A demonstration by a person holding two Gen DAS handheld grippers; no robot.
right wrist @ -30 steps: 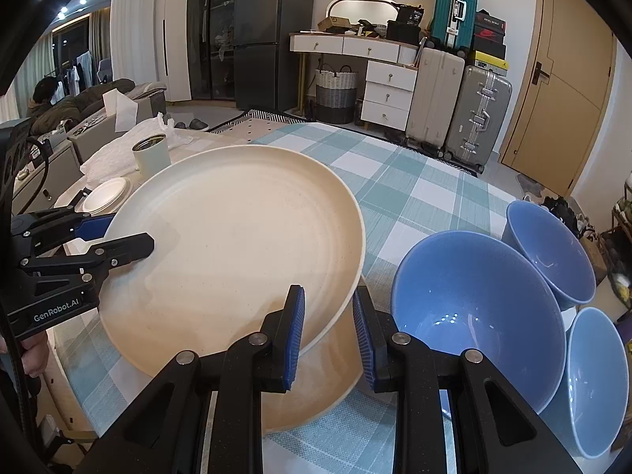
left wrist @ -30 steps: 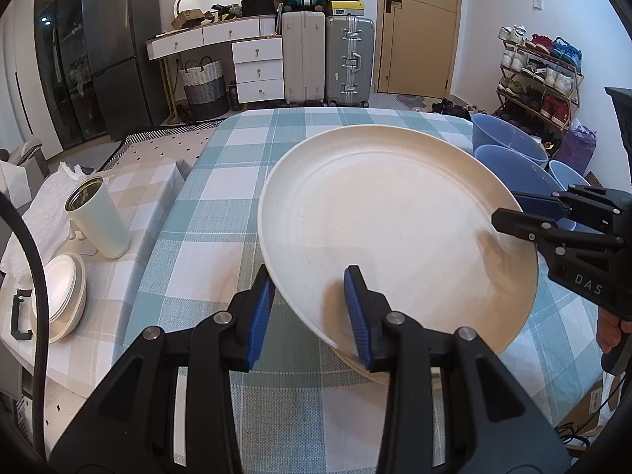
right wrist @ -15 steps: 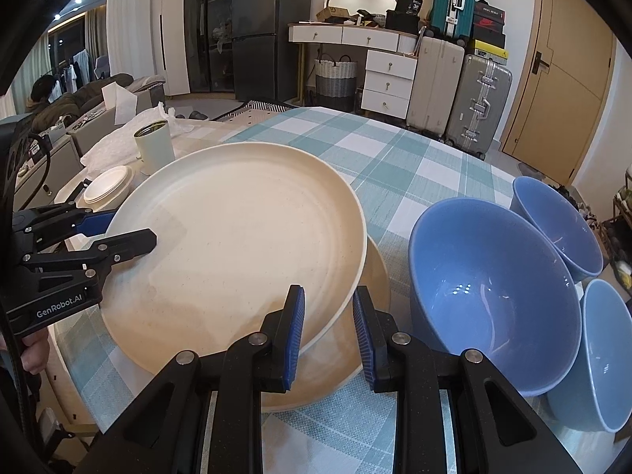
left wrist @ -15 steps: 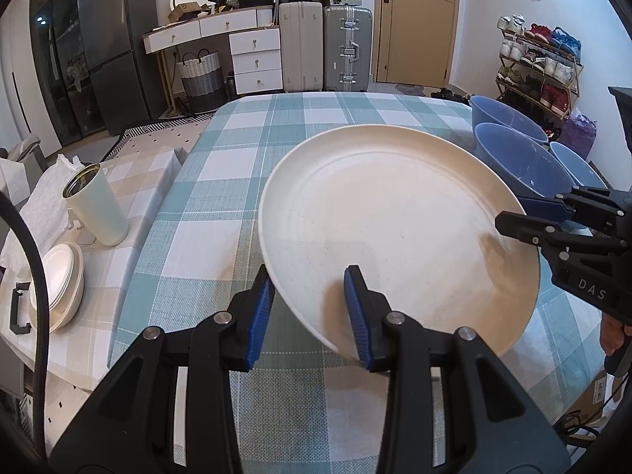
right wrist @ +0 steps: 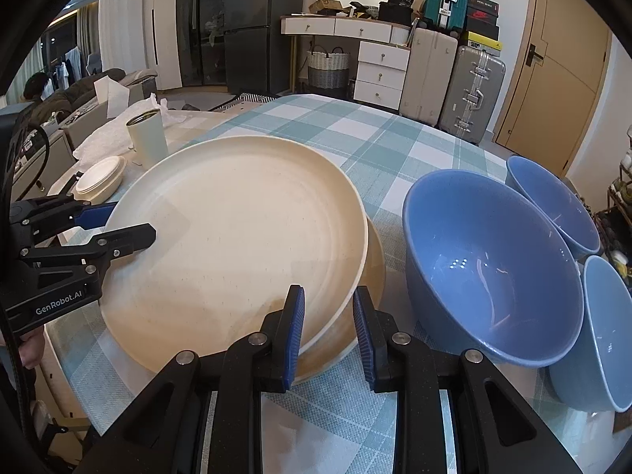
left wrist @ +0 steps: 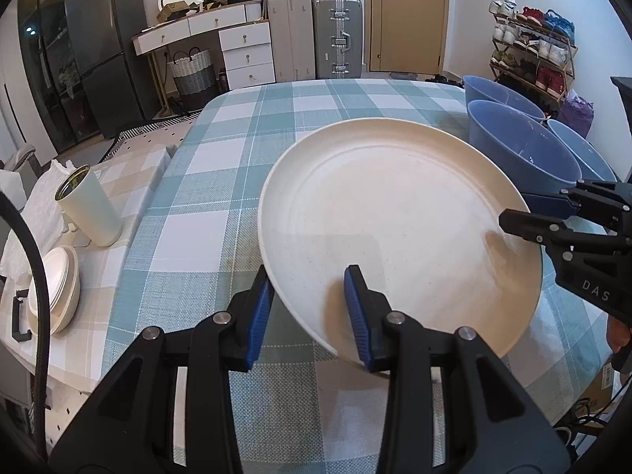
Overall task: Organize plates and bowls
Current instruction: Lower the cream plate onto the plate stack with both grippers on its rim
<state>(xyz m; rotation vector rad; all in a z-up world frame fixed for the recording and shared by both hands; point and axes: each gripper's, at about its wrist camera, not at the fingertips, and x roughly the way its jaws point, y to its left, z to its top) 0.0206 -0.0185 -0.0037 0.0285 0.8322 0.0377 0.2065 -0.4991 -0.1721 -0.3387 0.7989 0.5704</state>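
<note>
A large cream plate (left wrist: 395, 229) (right wrist: 237, 237) is held tilted just above the checked tablecloth. My left gripper (left wrist: 308, 308) is shut on its near-left rim. My right gripper (right wrist: 328, 328) is shut on the opposite rim and shows in the left wrist view (left wrist: 553, 221). The left gripper shows in the right wrist view (right wrist: 114, 225). A second cream plate (right wrist: 371, 276) lies flat under the held one, peeking out at the right. Three blue bowls stand to the right: a big one (right wrist: 489, 276) (left wrist: 521, 150), a far one (right wrist: 553, 205) and a near one (right wrist: 608, 335).
A cream tumbler (left wrist: 89, 209) (right wrist: 147, 140) and a stack of small white dishes (left wrist: 59, 284) (right wrist: 104, 175) sit on a side table left of the checked table (left wrist: 221, 181). Suitcases, drawers and a shoe rack line the far walls.
The plate, held by both grippers, has come lower toward the second plate on the table. Both grips are unchanged.
</note>
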